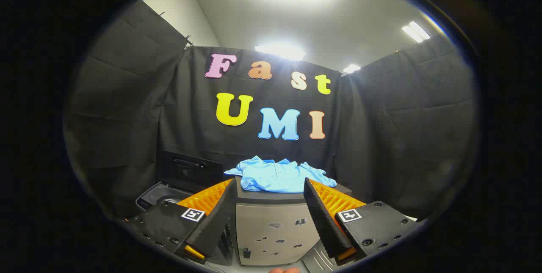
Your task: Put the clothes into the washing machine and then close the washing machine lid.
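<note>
To the left of the grey cabinet [271,230], low down, sits the washing machine [163,194]. Its dark lid [188,171] stands raised against the booth wall, leaving the drum mouth open, which suits the task: the tub is ready to take the clothes before any closing. On top of the cabinet, on its dark upper surface [343,189], lies the light blue shirt [279,175], loosely folded with the collar showing and a sleeve trailing off to the right. It looks laid out there as the pick-up spot, raised and easy to reach.

The claw [271,188] is released, its two fingers spread wide and gripping nothing. The shirt lies just beyond the fingertips and centred in the gap. The claw is held level and low, facing the cabinet front squarely, probably lined up for an approach to the shirt. The lid closing is not yet done.
</note>
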